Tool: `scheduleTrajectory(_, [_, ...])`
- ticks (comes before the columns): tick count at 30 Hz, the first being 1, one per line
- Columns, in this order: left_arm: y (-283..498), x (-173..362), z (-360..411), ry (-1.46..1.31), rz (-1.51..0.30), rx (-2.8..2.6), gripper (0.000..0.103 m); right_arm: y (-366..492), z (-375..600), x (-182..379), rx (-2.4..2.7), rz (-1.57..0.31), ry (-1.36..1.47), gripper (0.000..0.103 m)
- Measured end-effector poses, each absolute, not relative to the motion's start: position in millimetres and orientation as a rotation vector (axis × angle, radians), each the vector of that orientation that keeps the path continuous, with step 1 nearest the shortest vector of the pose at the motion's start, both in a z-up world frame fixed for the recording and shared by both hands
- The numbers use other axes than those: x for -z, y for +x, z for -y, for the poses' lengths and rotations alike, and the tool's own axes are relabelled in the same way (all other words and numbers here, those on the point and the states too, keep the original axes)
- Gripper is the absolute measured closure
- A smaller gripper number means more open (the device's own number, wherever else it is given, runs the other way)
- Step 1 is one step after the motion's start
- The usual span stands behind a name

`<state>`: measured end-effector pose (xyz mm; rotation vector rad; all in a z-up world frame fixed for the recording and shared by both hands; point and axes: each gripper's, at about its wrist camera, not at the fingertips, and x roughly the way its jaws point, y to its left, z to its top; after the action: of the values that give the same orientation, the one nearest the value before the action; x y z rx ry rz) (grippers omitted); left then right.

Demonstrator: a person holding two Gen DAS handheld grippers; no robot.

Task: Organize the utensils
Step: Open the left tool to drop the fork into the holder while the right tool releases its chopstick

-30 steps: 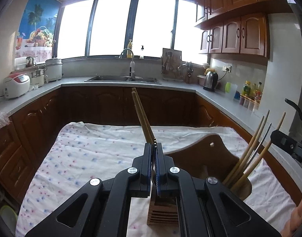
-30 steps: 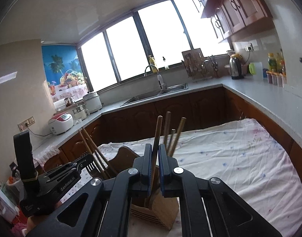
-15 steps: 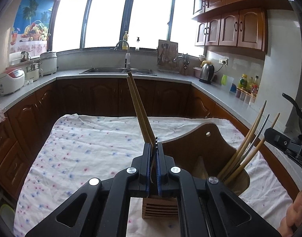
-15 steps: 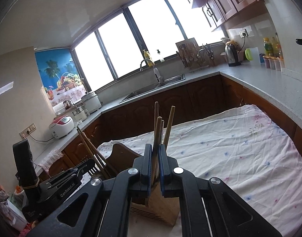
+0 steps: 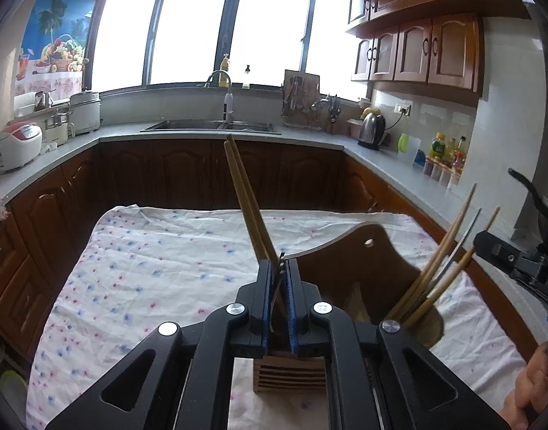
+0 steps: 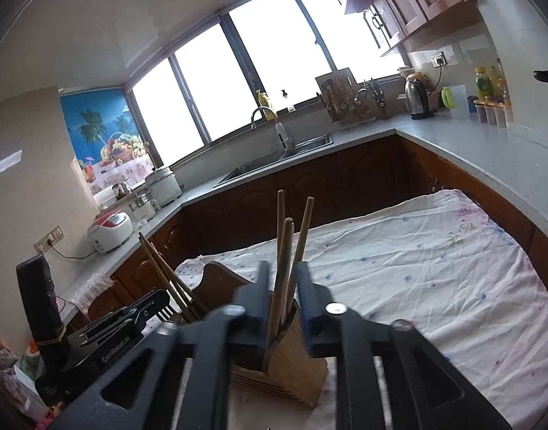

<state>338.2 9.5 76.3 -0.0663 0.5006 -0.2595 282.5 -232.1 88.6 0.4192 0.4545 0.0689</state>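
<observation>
Left tool [image 5: 278, 279] is being kept clamped, its blue-padded fingers [image 5: 266, 308] pressed onto a metal fork and the base of two wooden chopsticks [image 5: 243, 197], which are being pointed up and away toward the sink [image 5: 211, 126]. Below that tool, a slatted wooden utensil holder [image 5: 345, 272] is standing on the flowered cloth [image 5: 148, 261] that is covering the counter [image 5: 471, 333]. To the right, in the holder's round cup, more chopsticks [image 5: 442, 261] and a metal utensil are leaning outward. Farther right, the right tool [image 6: 281, 283] is being held around the upright chopsticks [image 6: 284, 261] in that cup, its fingers apart on either side; whether any stick is being touched cannot be told. A kettle [image 6: 417, 99] is standing on the far worktop.
</observation>
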Motion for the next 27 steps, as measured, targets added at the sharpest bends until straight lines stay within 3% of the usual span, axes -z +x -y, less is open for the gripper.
scheduleTrajectory(1, [335,-78,-10,-0.067,-0.494,0.260,0.089,280,233,-90,-0.061,-0.447,0.420,0.055])
scheduleTrajectory(2, [332,-79,-11,-0.064,-0.491,0.258,0.079,277,234,-91,-0.055,-0.437,0.418,0.047])
scheduleTrajectory(3, [329,-80,-11,-0.063,-0.482,0.253,0.072,275,234,-92,-0.052,-0.429,0.417,0.045])
scheduleTrajectory(5, [320,-81,-13,-0.061,-0.465,0.246,0.067,269,236,-94,-0.050,-0.415,0.424,0.035])
scheduleTrajectory(11, [292,-77,-24,-0.058,-0.440,0.197,0.031,252,237,-96,-0.062,-0.388,0.442,0.010])
scheduleTrajectory(24, [237,-85,-49,-0.106,-0.470,0.127,0.002,220,222,-88,-0.115,-0.448,0.481,0.002])
scheduleTrajectory(27, [217,-89,-55,-0.121,-0.467,0.137,0.001,206,217,-91,-0.120,-0.447,0.481,0.001])
